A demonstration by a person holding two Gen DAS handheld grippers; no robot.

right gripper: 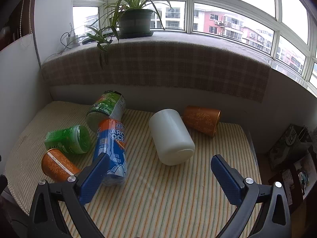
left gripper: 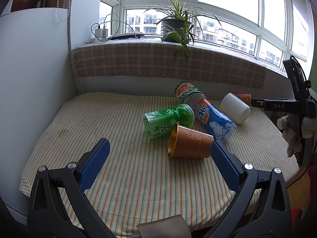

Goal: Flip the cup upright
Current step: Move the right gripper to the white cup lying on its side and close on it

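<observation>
Several cups lie on their sides on the striped cushion (left gripper: 128, 168) below the window sill, so none is upright yet. In the left wrist view, the left gripper (left gripper: 160, 150) has its blue pads spread wide, holding nothing. The near copper cup (left gripper: 189, 144) lies at about 1 o'clock from its centre, gold-lined mouth turned toward 9 o'clock, base just beside the right-hand pad. I judge this the likely first target, since the jaws already stand wide enough to straddle its body.

Touching that cup at its 11 o'clock is the green tea cup (left gripper: 168, 120), and at its 2 o'clock the blue polar-bear cup (left gripper: 216, 122). A green-and-red cup (left gripper: 187, 93) lies behind them. They crowd together, so lifting one may nudge the others into rolling.

In the right wrist view, the right gripper (right gripper: 160, 170) is likewise spread apart and empty. The white cup (right gripper: 171, 136) lies at 12 o'clock from it, closed base toward the camera, well placed for a straight reach. The far copper cup (right gripper: 202, 121) lies at its 2 o'clock, mouth toward the wall. The spider plant (right gripper: 134, 17) sits on the sill, clear of the work.
</observation>
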